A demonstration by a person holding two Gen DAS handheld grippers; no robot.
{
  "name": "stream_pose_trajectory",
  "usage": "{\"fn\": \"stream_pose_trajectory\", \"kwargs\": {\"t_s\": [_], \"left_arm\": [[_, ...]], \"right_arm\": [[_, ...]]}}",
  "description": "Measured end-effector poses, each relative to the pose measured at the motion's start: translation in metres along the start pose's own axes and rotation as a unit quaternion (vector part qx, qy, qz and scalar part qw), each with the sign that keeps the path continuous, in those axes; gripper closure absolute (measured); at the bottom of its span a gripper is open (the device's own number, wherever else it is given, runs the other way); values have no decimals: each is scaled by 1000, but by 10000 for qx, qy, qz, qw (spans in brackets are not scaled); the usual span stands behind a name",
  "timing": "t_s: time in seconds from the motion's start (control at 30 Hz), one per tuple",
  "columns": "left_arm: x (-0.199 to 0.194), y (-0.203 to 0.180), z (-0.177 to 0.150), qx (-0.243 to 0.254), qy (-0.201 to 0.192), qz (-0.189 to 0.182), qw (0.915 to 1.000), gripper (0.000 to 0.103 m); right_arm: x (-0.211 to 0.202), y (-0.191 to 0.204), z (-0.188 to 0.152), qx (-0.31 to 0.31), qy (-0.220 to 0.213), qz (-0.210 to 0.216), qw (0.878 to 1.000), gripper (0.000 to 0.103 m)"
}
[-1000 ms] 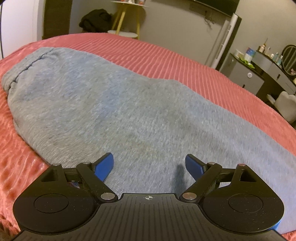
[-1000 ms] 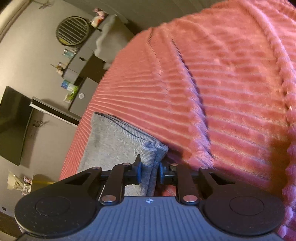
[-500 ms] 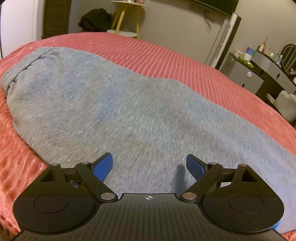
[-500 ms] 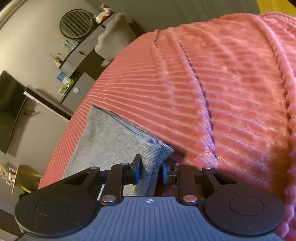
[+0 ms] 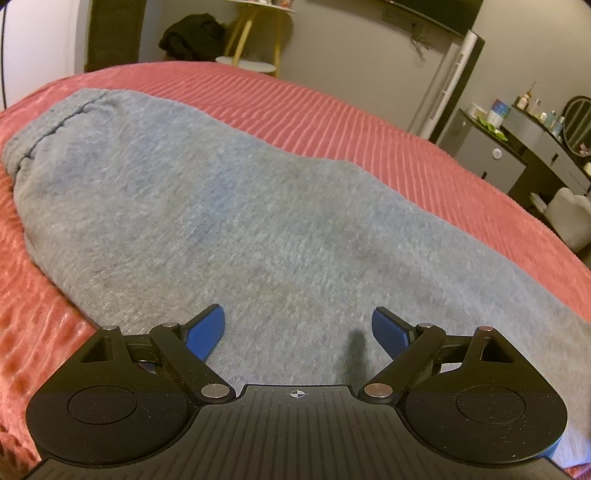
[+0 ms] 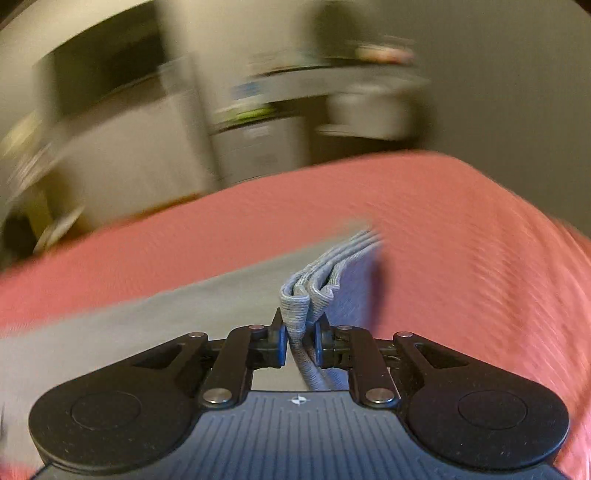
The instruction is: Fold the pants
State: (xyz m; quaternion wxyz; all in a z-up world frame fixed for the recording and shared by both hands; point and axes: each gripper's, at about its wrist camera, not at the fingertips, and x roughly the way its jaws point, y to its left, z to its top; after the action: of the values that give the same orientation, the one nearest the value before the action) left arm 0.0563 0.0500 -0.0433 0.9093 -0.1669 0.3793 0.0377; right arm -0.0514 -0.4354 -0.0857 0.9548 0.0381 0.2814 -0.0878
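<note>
Grey sweatpants (image 5: 229, 206) lie folded lengthwise on a pink ribbed bedspread (image 5: 332, 110), waistband at the far left. My left gripper (image 5: 297, 326) is open, its blue pads (image 5: 205, 328) low over the middle of the pants, holding nothing. My right gripper (image 6: 300, 341) is shut on the ribbed leg cuffs (image 6: 306, 291) and holds them lifted above the bedspread (image 6: 461, 240), the leg cloth (image 6: 110, 332) trailing to the left. The right wrist view is blurred by motion.
Beyond the bed stand a yellow-legged side table (image 5: 255, 33) with dark clothing beside it, a white tower fan (image 5: 448, 81), and a dark dresser (image 5: 517, 147) with bottles and a round mirror.
My right gripper has swung round fast with the cuffs and lifted them; its view now faces the dresser wall. The left gripper has barely moved and stays open.
</note>
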Motion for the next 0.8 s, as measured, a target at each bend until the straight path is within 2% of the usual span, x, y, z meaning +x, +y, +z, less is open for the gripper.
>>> {"fn": "stream_pose_trajectory", "kwargs": {"t_s": [0.1,0.23,0.27,0.33,0.4,0.47,0.53,0.57,0.63,0.7,0.73,0.8], "left_arm": [[-6,2,-1,-77,0,-120,9999,11],[-11,3,-2,-106,-7,-267,9996,11],[-12,1,-2,-66,-15,-295,9995,11],[-12,-2,-4,50,-1,-406,9992,11],[-12,-8,-5,193,69,-577,9981,12],[-11,-16,-5,335,220,-832,9957,13],[-11,-26,-3,469,384,-1210,9908,13],[-12,-33,-1,559,436,-1400,9876,13],[-11,-48,3,728,566,-1698,9812,14],[-7,-66,7,801,697,-1974,9746,14],[-3,-74,8,812,783,-2110,9710,15],[7,-97,12,761,1058,-2426,9613,20]], "right_arm": [[8,85,-11,-1236,347,645,9896,89],[28,160,-40,-1871,1178,1341,9660,89],[32,173,-46,-2037,1364,1347,9601,88],[34,185,-52,-2195,1418,1132,9586,87],[32,175,-47,-1777,1506,1302,9637,81],[31,155,-44,-1123,1736,1744,9627,69],[26,128,-42,-371,1697,2079,9626,66],[24,114,-43,16,1666,2026,9650,61],[21,91,-46,813,1582,1654,9701,54],[20,63,-52,1558,1512,1206,9687,53],[19,52,-55,1845,1484,1040,9660,53],[19,29,-64,2562,1416,898,9520,53]]}}
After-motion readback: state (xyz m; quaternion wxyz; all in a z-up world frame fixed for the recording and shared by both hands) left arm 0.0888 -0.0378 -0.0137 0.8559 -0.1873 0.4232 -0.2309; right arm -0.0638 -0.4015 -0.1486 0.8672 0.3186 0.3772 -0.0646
